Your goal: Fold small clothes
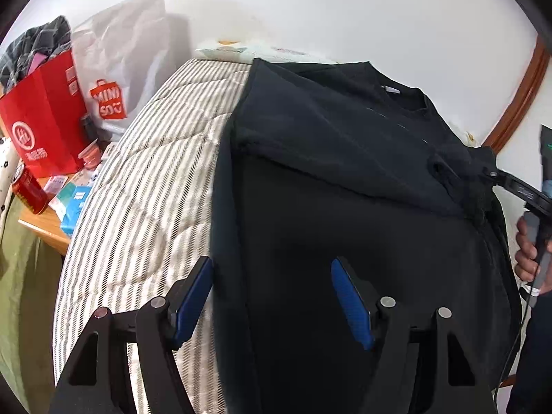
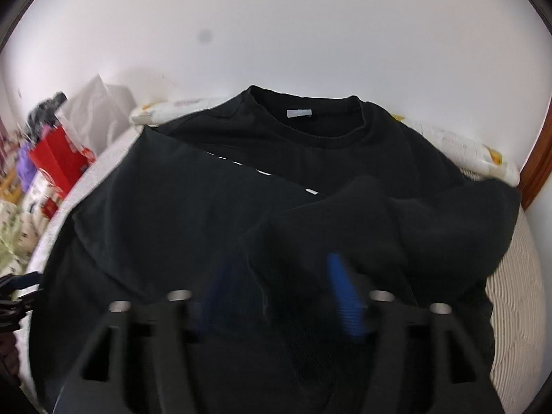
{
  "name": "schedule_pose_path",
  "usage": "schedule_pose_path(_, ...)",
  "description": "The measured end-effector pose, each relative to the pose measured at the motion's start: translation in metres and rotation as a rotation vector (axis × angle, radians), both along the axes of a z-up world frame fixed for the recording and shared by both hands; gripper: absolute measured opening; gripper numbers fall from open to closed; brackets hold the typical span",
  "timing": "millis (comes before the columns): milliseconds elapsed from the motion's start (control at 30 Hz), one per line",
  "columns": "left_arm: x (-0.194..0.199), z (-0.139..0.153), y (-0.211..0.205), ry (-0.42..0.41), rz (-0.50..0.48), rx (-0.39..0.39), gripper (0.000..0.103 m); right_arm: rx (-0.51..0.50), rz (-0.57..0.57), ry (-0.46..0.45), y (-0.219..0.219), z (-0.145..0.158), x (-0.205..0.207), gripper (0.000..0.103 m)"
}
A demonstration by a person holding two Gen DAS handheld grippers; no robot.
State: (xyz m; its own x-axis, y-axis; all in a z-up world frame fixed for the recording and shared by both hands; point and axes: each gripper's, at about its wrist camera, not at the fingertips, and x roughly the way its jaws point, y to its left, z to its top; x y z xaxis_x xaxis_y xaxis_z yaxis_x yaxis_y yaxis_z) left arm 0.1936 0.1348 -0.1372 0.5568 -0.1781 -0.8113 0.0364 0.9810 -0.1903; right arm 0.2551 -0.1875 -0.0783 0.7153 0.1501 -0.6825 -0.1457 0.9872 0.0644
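Both tongs are apart and hold nothing: the left tongs (image 1: pixel 272 305) hover over the black shirt's (image 2: pixel 276 186) left edge on the bed (image 1: pixel 145 158). With the right tongs (image 2: pixel 276 296) (blurry) just above the loose folded-in sleeve (image 2: pixel 396 220), that sleeve could slide back out and undo the fold.

The white plastic shopping bag (image 1: pixel 117 69) leaning against the wall carries an orange bag-shaped logo reading "MINISO". The red paper bag (image 1: pixel 45 120) beside it bears a white circular emblem with characters under it, too small to read. The neck label (image 2: pixel 298 113) inside the black sweatshirt's collar is illegible.
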Motion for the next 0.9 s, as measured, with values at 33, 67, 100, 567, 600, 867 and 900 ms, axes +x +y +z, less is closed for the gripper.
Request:
schedule_pose_path(33,0.001,0.002,-0.006,-0.004,-0.012,0.003,0.068,-0.002,-0.003,-0.024,-0.006,0.004,-0.008,0.075)
schedule_pose_path(67,0.002,0.005,-0.01,-0.007,-0.021,0.006,0.068,-0.004,-0.006,-0.048,-0.013,0.009,-0.018,0.076)
schedule_pose_path(100,0.003,0.008,-0.016,-0.015,-0.037,0.013,0.068,-0.004,-0.017,-0.07,-0.023,0.013,-0.029,0.077)
schedule_pose_path(567,0.013,0.032,-0.07,-0.053,-0.112,0.049,0.068,0.128,-0.094,0.046,-0.082,-0.031,-0.016,0.042)
schedule_pose_path(600,0.011,0.032,-0.067,-0.053,-0.108,0.055,0.068,0.112,-0.099,0.051,-0.079,-0.033,-0.012,0.038)
schedule_pose_path(867,0.007,0.022,-0.03,-0.041,-0.065,0.09,0.068,0.11,0.019,-0.053,-0.021,0.01,-0.018,0.005)
schedule_pose_path(900,0.008,0.02,-0.025,-0.034,-0.055,0.08,0.068,0.12,0.045,-0.056,-0.011,0.013,-0.015,0.005)
